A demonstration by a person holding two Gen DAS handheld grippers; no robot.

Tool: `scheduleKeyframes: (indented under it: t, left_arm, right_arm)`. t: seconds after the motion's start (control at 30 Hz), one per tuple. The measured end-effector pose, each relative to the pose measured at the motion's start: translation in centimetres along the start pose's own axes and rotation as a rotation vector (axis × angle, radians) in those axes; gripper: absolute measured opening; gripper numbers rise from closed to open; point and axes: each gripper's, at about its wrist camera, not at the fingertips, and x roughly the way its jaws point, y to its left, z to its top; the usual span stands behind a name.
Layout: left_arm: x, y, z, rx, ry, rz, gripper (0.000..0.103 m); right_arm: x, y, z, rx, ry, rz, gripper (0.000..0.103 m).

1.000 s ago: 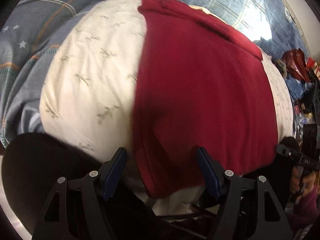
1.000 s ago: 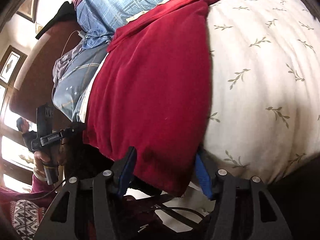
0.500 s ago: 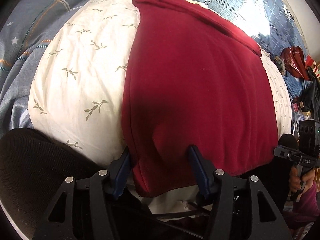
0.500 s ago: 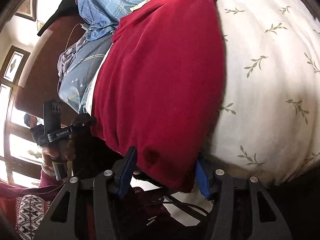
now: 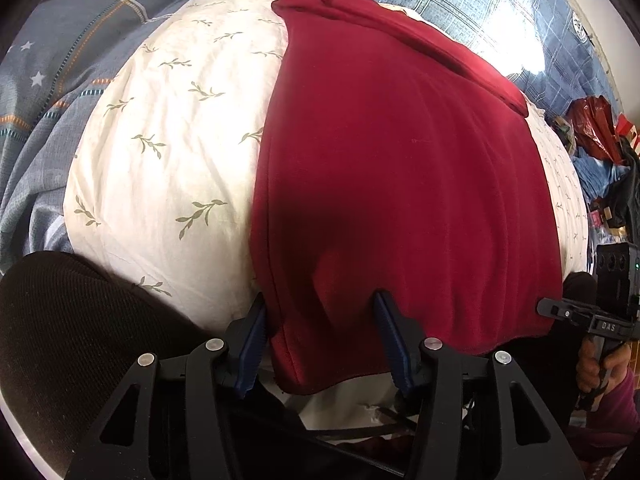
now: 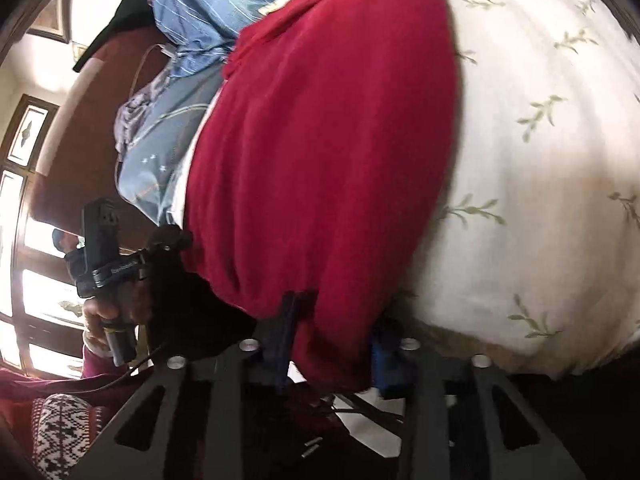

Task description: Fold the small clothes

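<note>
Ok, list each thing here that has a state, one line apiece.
Red garment: spread flat on the bed, far edge folded over.
Left tool: closing around the garment's near left corner.
Right tool: closing around the near right corner.
Leaf-print sheet: smooth under the garment.

Right gripper (image 6: 332,328) at near corner of red garment (image 6: 320,152); jaws have just been closing, blue pads (image 6: 285,320) against bunched fabric between them. Garment spread on cream leaf-print cover (image 6: 540,200). Left gripper (image 6: 168,248) at garment's other near corner, held in hand (image 6: 105,312). Frame motion-blurred.
</note>
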Motion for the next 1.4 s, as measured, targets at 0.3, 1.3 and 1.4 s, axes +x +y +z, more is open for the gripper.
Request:
scheduleKeyframes:
  t: [0.3,1.3,1.4]
  left_arm:
    - [-1.0,0.6,0.2,-0.046,-0.001,-0.025,0.007]
    - [-0.7,-1.4,21.2,-0.111,-0.382,-0.14,0.006]
    - [1.5,-1.4,23.9,-0.118,-0.357,-0.116,0.006]
  right_arm:
    - [-1.8,2.4,0.5,-0.06,-0.078,0.001,0.012]
    - [-6.1,2.6,22.4,-0.096,-0.501,-0.176,0.012]
    - [-5.5,1.9,24.4,-0.082,-0.5,-0.176,0.012]
